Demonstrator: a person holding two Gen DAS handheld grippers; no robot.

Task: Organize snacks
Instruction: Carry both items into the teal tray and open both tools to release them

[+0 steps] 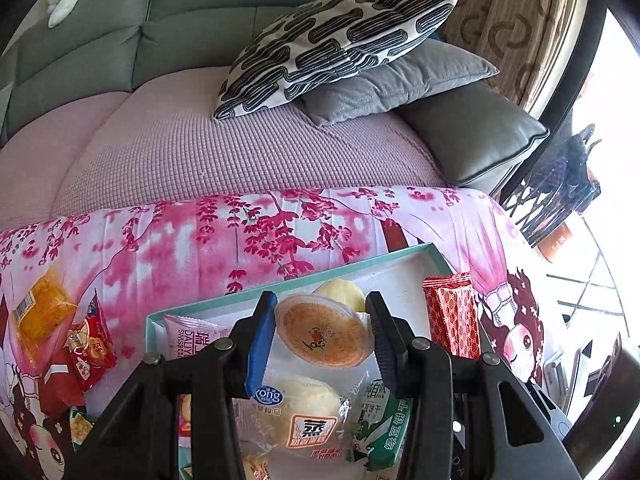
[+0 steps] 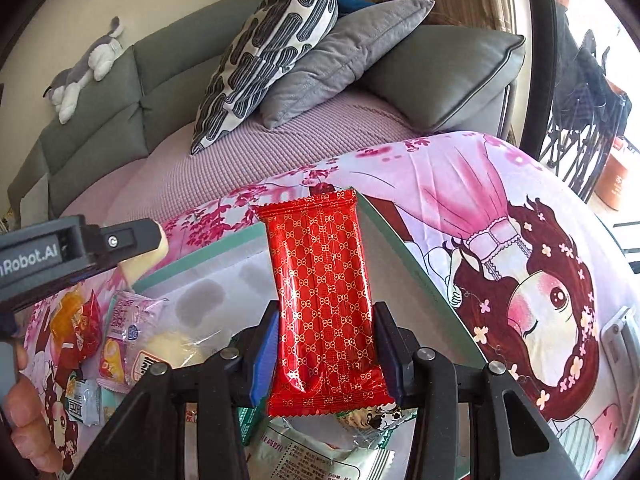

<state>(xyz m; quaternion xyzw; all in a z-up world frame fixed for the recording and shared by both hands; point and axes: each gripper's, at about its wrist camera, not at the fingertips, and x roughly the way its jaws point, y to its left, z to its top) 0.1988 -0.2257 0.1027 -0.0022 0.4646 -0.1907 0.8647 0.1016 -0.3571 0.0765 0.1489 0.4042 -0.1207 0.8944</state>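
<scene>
Tongs both gripped as I watched: left gripper (image 1: 322, 334) pinched an orange jelly cup (image 1: 323, 332), right gripper (image 2: 326, 354) a red wrapper (image 2: 322, 300), above the teal tray (image 1: 438, 260).

A shiny red snack pack (image 2: 324, 300) stands up over the teal box (image 1: 438, 258). A clear bun bag (image 1: 304, 408) and an orange jelly cup (image 1: 322, 330) hang above it.

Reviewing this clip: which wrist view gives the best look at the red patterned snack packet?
The right wrist view: the red patterned packet fills the centre, clamped by the right gripper, whole wrapper visible. The left wrist view shows only part of it, off to the right beside the teal box.
</scene>
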